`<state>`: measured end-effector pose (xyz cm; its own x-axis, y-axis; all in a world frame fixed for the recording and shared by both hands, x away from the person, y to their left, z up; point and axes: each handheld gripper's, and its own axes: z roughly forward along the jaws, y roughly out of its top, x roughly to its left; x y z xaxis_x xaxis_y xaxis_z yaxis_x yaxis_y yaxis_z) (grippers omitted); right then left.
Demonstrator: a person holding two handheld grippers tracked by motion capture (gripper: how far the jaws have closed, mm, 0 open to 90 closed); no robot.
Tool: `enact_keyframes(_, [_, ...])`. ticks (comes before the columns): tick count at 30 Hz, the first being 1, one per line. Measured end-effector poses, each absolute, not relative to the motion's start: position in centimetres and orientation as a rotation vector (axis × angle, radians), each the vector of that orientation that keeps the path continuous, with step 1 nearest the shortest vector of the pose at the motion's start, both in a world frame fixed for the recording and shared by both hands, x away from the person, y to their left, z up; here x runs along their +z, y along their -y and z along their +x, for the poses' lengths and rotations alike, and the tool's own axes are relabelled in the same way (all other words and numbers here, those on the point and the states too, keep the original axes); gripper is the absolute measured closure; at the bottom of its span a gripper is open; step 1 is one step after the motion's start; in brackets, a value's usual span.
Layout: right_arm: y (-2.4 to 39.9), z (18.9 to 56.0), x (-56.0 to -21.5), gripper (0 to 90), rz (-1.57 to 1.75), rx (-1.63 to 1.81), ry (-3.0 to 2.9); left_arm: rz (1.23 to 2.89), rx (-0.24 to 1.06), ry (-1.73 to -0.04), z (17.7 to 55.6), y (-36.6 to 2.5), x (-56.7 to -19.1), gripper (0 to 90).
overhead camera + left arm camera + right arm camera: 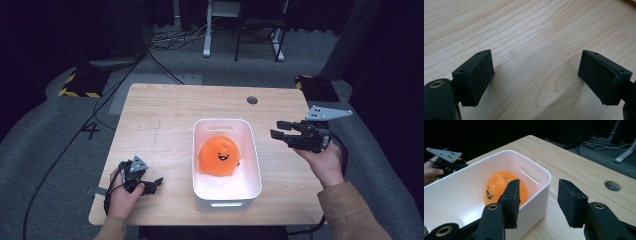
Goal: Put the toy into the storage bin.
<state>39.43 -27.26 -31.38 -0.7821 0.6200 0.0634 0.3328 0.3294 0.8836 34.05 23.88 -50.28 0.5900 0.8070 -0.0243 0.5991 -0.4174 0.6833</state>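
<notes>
The round orange plush toy with a small smiling face [218, 156] lies inside the white rectangular plastic bin [254, 150], resting toward the bin's far half, at the middle of the pale wooden table [160, 115]. It looks soft, light and easily squashed, so it should give under pressure rather than slip or break; a pinch across its rounded top, or a bite into the loose fabric at one side, would likely hold it, though a shallow nip might pull free of the fuzzy surface. The bin's walls stand well above its floor, so any reach has to come down from above. In the right gripper view the toy [504, 186] sits below the rim, past the bin's slotted handle [530, 174].

The right gripper [283, 131] hovers just right of the bin, above the table, its jaws apart and holding nothing, pointing left toward the bin. The left gripper [151, 185] rests low at the table's near left, well apart from the bin, jaws spread wide over bare wood [534, 37] and empty. A round cable hole [252, 100] lies near the table's far edge
</notes>
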Motion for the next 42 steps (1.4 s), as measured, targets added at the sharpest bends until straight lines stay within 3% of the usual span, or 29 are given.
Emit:
enact_keyframes(19, [33.6, 38.8, -33.4, 48.4, 1.07, 1.284, -2.225, 2.166, 0.399, -1.114, 34.1, -23.8, -50.3, 12.9])
enact_keyframes(42, [37.9, 38.2, -41.6, 44.3, 1.308, 1.158, -2.22, 2.165, 0.398, -1.114, 34.1, -23.8, -50.3, 12.9])
